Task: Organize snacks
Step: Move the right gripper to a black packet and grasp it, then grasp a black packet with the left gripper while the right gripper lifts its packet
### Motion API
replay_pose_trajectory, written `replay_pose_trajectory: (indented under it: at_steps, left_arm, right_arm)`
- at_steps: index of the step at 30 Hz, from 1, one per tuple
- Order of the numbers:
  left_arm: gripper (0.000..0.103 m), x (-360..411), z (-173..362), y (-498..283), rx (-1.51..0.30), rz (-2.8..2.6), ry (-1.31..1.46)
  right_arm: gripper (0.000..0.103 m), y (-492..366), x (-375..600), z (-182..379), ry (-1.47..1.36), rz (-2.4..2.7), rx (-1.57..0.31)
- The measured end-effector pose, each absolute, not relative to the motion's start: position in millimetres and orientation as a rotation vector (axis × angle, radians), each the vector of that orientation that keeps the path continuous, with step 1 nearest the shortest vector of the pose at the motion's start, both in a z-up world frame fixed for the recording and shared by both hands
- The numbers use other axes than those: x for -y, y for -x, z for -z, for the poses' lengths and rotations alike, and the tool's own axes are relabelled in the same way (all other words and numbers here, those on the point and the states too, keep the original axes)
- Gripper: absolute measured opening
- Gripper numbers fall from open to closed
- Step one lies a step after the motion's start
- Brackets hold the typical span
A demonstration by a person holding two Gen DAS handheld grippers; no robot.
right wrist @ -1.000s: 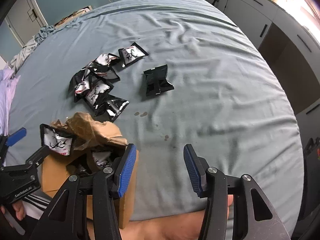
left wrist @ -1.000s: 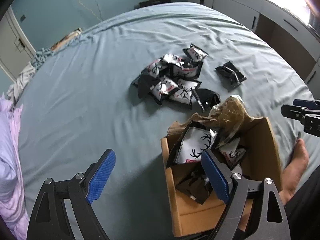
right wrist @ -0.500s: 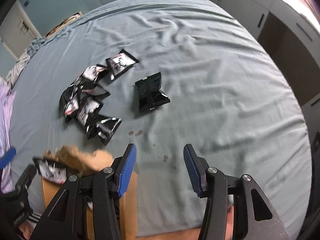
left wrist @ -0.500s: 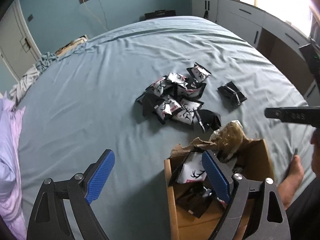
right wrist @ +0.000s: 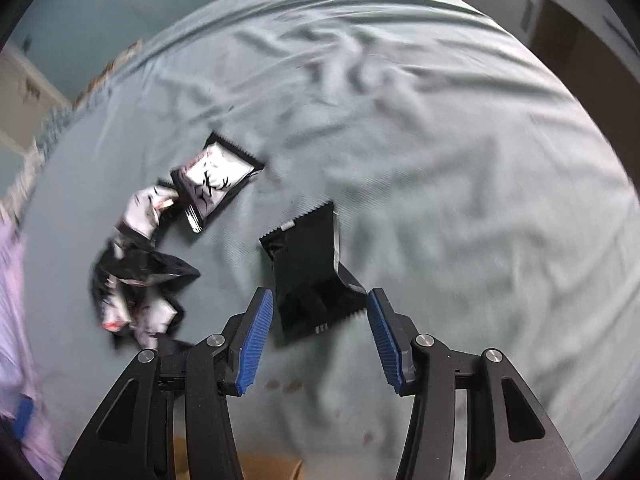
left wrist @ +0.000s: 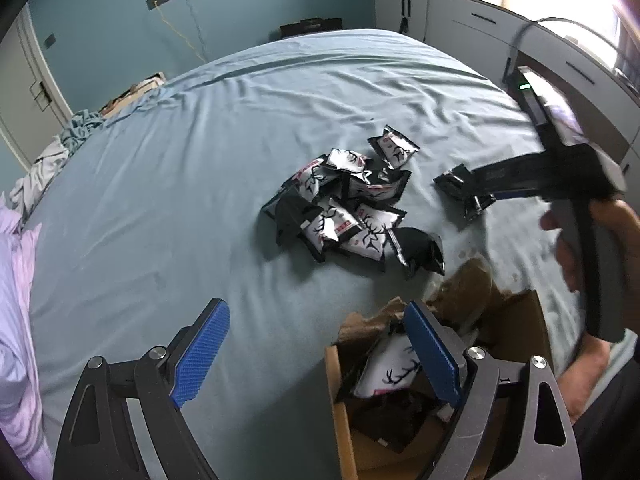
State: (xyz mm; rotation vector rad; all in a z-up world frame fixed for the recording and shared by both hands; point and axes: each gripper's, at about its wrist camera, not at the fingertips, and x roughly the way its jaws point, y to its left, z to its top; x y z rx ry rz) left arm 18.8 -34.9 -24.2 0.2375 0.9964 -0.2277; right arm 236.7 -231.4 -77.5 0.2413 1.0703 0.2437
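On the blue-sheeted bed [left wrist: 192, 184], near its closest edge, stands an open cardboard box [left wrist: 516, 320] with torn, crumpled flaps. Inside it lies a white snack packet [left wrist: 390, 372] printed with black antlers, propped against the box's left wall, and beneath it some dark packets whose number I cannot make out. The left gripper [left wrist: 316, 354] hangs over the box's left rim with its jaws spread wide and nothing between them; one blue pad sits above the sheet, the other above the box's contents.

Farther up the bed, apart from the box, lies a loose pile of packets [left wrist: 344, 212], black and white ones overlapping. Just right of the pile, on its own, lies a single black packet [right wrist: 308, 268]. The right gripper [right wrist: 318, 330] is lowered over it, jaws partly spread, one pad on either side of the packet's near end; neither pad presses on it, and it lies flat on the sheet. In the left wrist view a hand [left wrist: 600, 248] grips that tool's handle, and a bare foot [left wrist: 580, 376] shows beside the box.
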Motion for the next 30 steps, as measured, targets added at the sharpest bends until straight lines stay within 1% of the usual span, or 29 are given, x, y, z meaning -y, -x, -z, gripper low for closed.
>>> replay_pose_trajectory:
  at_steps: [2,4,8,10,11,12,14,15,16,18,24,26,30]
  left_arm:
    - [0.090,35.6,25.9,-21.2,-0.996,0.231,-0.244]
    - [0.090,35.7,29.2,-23.2,-0.995,0.232,-0.252]
    - [0.090,36.7,36.5,-29.7,-1.026,0.244,-0.241]
    - [0.090,36.6,38.8,-33.0,-1.039,0.251,-0.228]
    - [0.090,36.0,39.3,-33.8,-1.043,0.253,-0.220]
    - [0.090,35.3,38.9,-33.9,-1.043,0.251,-0.214]
    - [0.090,33.1,37.5,-33.0,-1.033,0.245,-0.206]
    - [0.090,31.5,35.9,-32.6,-1.023,0.237,-0.203]
    - [0.090,30.2,34.2,-32.5,-1.013,0.228,-0.200]
    - [0.090,26.6,30.9,-33.1,-0.996,0.214,-0.188]
    - [0.090,8.5,22.0,-34.5,-0.957,0.157,-0.127]
    - [0.090,2.1,23.2,-36.6,-0.971,0.140,-0.106]
    - [0.090,-9.0,29.3,-42.0,-1.031,0.130,-0.080]
  right_arm:
    - [0.048,-244.4,216.8,81.4,-0.157,-0.227,-1.088]
    - [0.052,-249.3,205.1,80.2,-0.098,-0.215,-1.082]
    - [0.052,-258.1,186.8,88.7,0.038,-0.187,-1.123]
    - [0.052,-258.0,187.0,91.4,0.030,-0.190,-1.107]
    - [0.051,-259.0,188.4,90.5,0.026,-0.190,-1.107]
    - [0.041,-259.0,188.8,90.1,0.024,-0.185,-1.108]
    - [0.032,-257.7,195.0,86.2,-0.021,-0.187,-1.098]
    - [0.025,-253.2,200.5,81.1,-0.038,-0.178,-1.087]
    - [0.020,-251.4,204.6,77.9,-0.053,-0.167,-1.072]
    - [0.016,-245.0,213.1,69.8,-0.082,-0.146,-1.046]
    - [0.014,-206.4,264.4,39.0,-0.327,-0.222,-1.024]
    - [0.014,-184.7,282.1,26.3,-0.400,-0.261,-0.994]
    - [0.014,-132.5,311.0,7.6,-0.458,-0.323,-0.934]
